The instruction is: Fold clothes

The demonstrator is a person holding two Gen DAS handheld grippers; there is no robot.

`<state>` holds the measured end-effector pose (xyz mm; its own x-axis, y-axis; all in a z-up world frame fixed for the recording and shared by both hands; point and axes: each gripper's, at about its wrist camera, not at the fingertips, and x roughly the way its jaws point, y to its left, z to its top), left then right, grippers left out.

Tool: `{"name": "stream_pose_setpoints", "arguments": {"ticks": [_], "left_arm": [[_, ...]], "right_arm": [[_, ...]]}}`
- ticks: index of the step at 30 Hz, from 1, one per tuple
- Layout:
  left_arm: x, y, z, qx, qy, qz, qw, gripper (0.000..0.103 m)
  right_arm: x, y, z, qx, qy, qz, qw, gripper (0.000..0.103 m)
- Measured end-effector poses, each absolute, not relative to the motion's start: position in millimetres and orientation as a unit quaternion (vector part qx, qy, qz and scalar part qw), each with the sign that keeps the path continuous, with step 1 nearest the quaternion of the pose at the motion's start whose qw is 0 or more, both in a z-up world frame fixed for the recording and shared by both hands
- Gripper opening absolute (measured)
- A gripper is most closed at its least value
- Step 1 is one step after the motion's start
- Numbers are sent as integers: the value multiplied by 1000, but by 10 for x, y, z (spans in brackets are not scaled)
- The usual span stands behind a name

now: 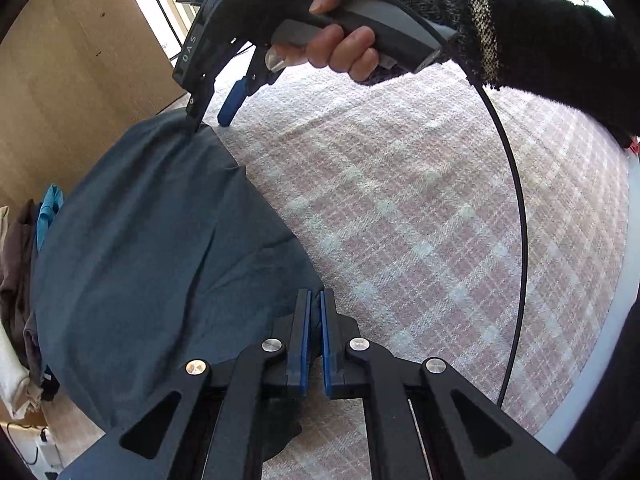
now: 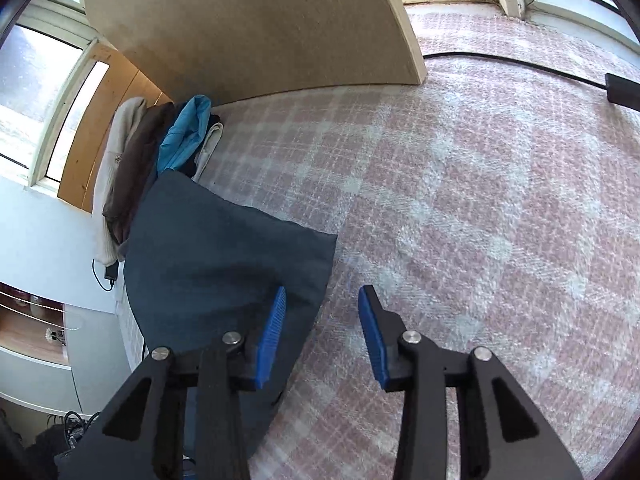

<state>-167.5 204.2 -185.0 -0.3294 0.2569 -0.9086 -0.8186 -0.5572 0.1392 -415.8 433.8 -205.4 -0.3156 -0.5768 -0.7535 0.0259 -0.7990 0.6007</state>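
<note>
Because the garment (image 1: 152, 248) was pinched only at its near edge by the left gripper (image 1: 315, 300), a pull risked dragging the whole fold askew or slipping free. It looked dark blue-grey, folded over, mildly creased, lying on the checked blanket (image 1: 420, 208). Right gripper (image 2: 322, 298) stood open at the far corner, holding nothing; a clothes pile (image 2: 160, 148) sat beyond.

We cannot see the near edge of the dark blue garment (image 1: 152, 248), hidden under the left gripper (image 1: 315, 312). The pile of clothes (image 2: 160, 160) is partly covered by it, so we cannot count them. The board (image 2: 248, 24) runs off the top edge.
</note>
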Motion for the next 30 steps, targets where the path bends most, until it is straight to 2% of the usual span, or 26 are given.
{"name": "stream_pose_setpoints", "arguments": {"ticks": [2,3,4,7,13,17,20,24,27,30], "left_arm": [[-1679,2029,-1809,-454,305,758,356,4],[-1671,2017,-1785,-452,306,759,356,4],[-1673,1986,-1738,-450,301,761,358,4],[-1713,1883,-1608,-447,283,767,363,4],[-1740,1718,-1411,-428,265,779,373,3],[-1768,1838,-1786,-457,276,753,384,3],[-1728,1957,-1867,-449,291,743,402,4],[-1758,2072,-1927,-448,301,740,402,6],[-1734,2077,-1840,-460,283,739,404,11],[-1682,1919,-1707,-460,262,753,391,11]], "right_arm": [[-4178,4282,-2093,548,-258,-770,202,37],[-4191,4268,-2103,545,-265,-769,205,31],[-4211,4246,-2105,545,-271,-767,202,13],[-4201,4174,-1893,525,-271,-780,209,8],[-4042,4109,-1279,470,-242,-818,225,7],[-4071,4104,-1573,514,-231,-804,192,7],[-4079,4042,-1636,516,-204,-813,178,7],[-4090,3982,-1591,512,-154,-827,172,7],[-4134,3997,-1600,509,-137,-834,163,7],[-4146,4106,-1640,511,-146,-834,151,15]]}}
